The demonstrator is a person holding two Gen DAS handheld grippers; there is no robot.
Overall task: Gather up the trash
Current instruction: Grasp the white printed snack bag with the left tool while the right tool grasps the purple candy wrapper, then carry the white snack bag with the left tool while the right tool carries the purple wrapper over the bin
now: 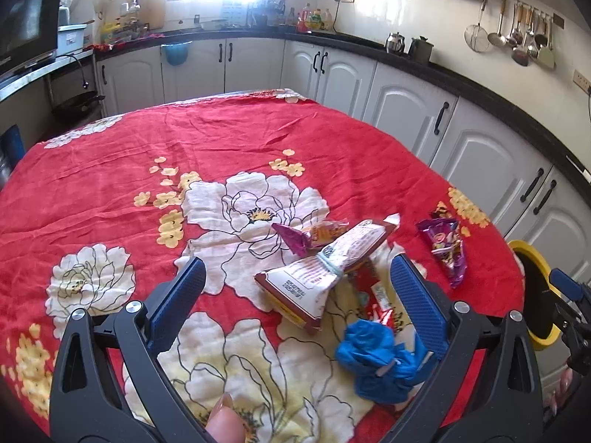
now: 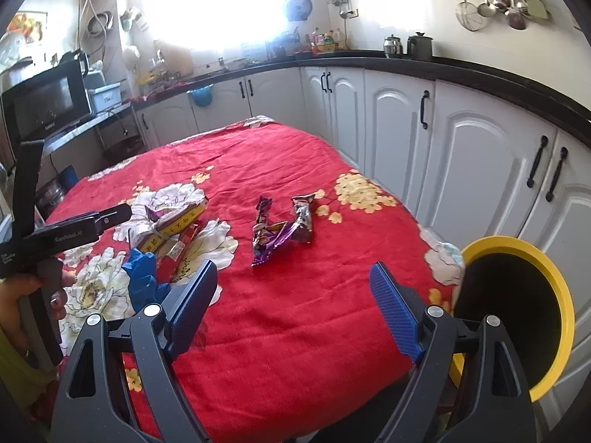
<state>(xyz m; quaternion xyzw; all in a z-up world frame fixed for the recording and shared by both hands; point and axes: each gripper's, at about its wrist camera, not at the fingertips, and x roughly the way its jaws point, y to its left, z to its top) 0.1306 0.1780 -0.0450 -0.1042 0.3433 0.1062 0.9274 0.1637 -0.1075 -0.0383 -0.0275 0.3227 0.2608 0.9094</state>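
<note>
Trash lies on a red floral tablecloth (image 1: 110,155). A tied brown and white snack bag (image 1: 317,273) lies between the fingers of my open left gripper (image 1: 297,277), over a purple and orange wrapper (image 1: 306,234) and a red wrapper (image 1: 380,297). A crumpled blue glove (image 1: 380,358) lies by the right finger. A purple wrapper (image 1: 445,247) lies further right. In the right wrist view my open, empty right gripper (image 2: 295,280) hovers near the table's front edge, short of the purple wrappers (image 2: 280,230). The snack bag (image 2: 173,225) and blue glove (image 2: 142,277) lie left, under the left gripper body.
A yellow-rimmed black bin (image 2: 517,306) stands off the table's right edge, also seen in the left wrist view (image 1: 535,291). White cabinets (image 2: 461,155) with a black counter run behind and to the right. A microwave (image 2: 48,99) sits at the far left.
</note>
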